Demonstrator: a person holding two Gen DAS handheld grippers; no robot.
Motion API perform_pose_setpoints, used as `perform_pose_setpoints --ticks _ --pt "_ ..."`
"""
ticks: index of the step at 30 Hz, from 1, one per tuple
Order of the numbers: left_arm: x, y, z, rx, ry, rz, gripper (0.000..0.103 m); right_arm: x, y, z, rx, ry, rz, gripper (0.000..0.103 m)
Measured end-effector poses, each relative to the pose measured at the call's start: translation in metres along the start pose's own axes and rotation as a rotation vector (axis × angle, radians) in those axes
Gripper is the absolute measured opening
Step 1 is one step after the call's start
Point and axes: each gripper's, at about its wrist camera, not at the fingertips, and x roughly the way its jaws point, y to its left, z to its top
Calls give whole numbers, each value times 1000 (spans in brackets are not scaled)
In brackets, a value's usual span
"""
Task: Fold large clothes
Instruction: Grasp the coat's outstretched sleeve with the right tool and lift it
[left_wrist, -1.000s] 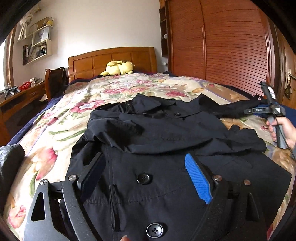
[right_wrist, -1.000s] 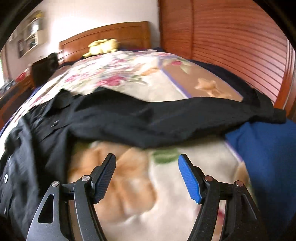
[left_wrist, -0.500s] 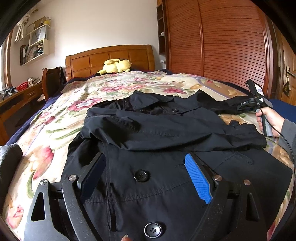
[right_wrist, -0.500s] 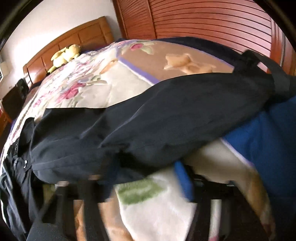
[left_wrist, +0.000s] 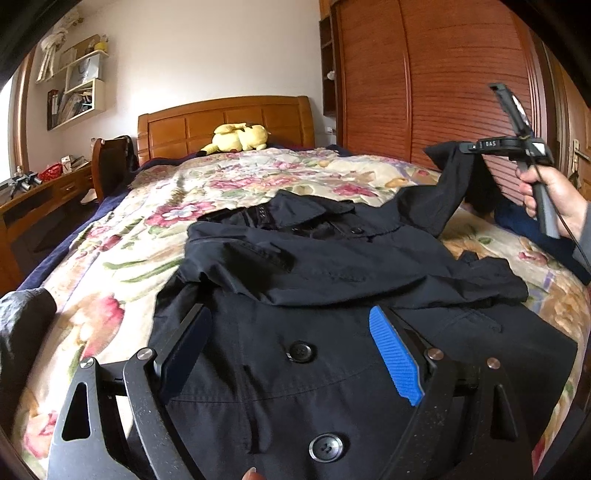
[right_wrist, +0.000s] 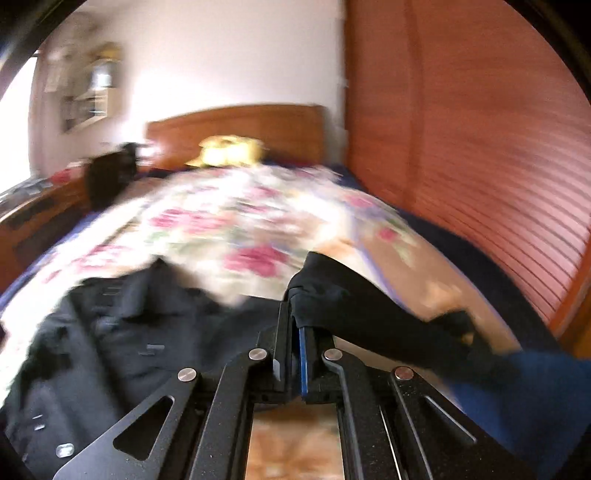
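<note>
Two grippers work a black coat (left_wrist: 332, 280) spread on a floral bedspread (left_wrist: 122, 266). Left gripper (left_wrist: 291, 343) hovers wide open above its buttoned front, gripping nothing. Right gripper (right_wrist: 293, 332), jaws just closed, pinches the sleeve (right_wrist: 354, 306), lifted clear of the bed.

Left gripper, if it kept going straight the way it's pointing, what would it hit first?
Most likely the black coat lying on the bed: the open left gripper tilts down over its buttoned front, with the upper button between the fingers. Depth is hard to judge.

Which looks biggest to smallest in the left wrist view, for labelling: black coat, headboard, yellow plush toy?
1. black coat, though nearness to the camera inflates it
2. headboard
3. yellow plush toy
</note>
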Motion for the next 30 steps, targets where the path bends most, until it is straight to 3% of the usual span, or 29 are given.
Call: perform_pose_setpoints --ticks 6,12,15,17,19,21,23,25,30 --pt "-9 22 7 -40 -13 8 88 -29 85 -27 -125 61 183 3" --pt "-5 31 6 -62 -3 2 88 -26 120 -68 -175 204 237 3" --pt "-8 29 5 -44 -12 12 88 -25 122 -80 -154 271 257 20" --pt "-11 29 4 -37 -19 15 88 -34 120 -83 -153 273 266 21" --pt "-13 31 3 -37 -22 13 88 -51 113 -77 -154 255 258 23" --pt "-14 32 3 -40 -22 12 88 -64 108 -74 -141 227 229 35" --pt "-14 32 2 -40 -22 10 88 -67 99 -71 -119 201 198 60" --pt "-14 32 2 -40 -23 11 88 -64 92 -74 -89 190 158 68" --pt "-13 31 1 -24 -16 15 88 -21 64 -87 -5 244 52 69"
